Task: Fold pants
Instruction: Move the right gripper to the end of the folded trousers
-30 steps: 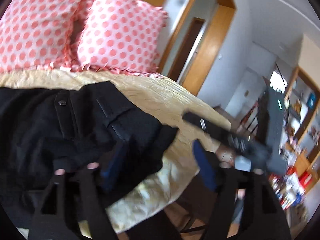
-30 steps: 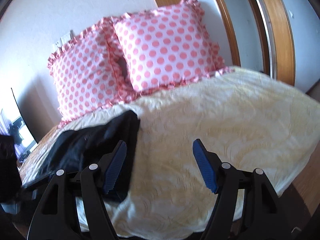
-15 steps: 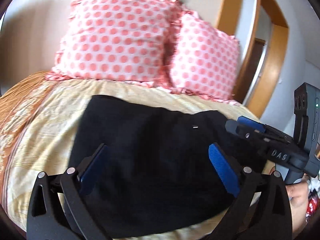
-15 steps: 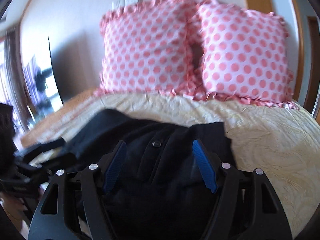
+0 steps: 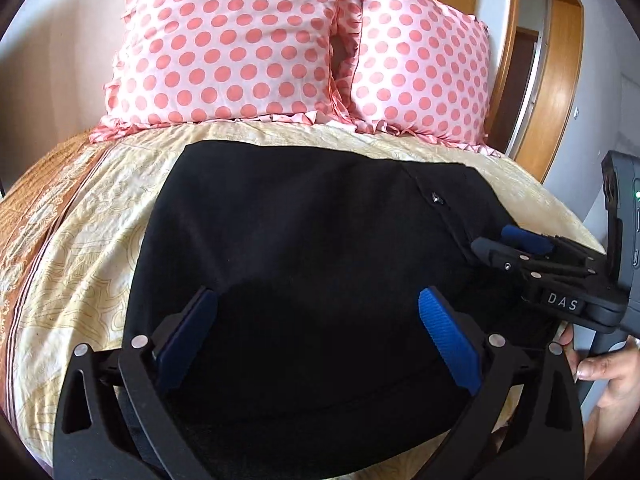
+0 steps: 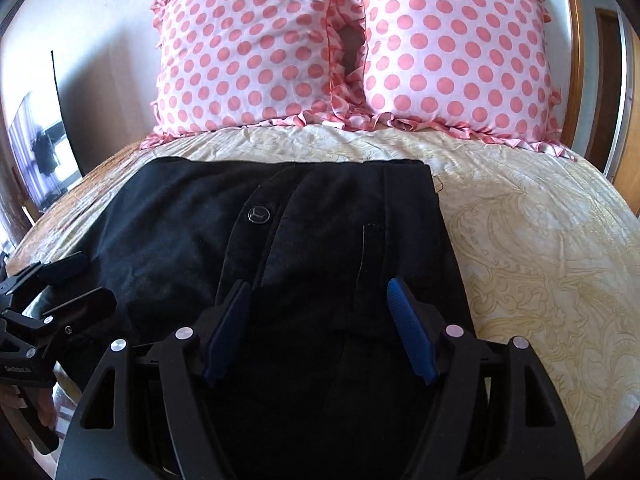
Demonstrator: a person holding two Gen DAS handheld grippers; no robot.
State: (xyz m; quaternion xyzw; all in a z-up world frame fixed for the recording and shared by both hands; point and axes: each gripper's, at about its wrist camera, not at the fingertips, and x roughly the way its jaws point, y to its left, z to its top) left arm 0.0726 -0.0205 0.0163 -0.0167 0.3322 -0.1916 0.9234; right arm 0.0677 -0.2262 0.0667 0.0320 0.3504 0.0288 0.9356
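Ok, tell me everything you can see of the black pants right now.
The black pants lie flat on the yellow patterned bedspread, short of the two pink dotted pillows. Matte, soft-looking dark fabric; the waistband end with a dark round button and a belt loop sits toward the right. They look already folded into a broad block, few wrinkles. Both grippers' jaws stand open over them; contact cannot be told.

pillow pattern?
Pink frilled pillows with coral polka dots; clearest in right wrist view.

Black pants (image 6: 312,232) lie flat on a yellow bedspread (image 6: 540,240) — folded into a broad rectangle, waistband side showing a dark button (image 6: 258,214) and a belt loop, far edge near the pillows (image 6: 344,40).
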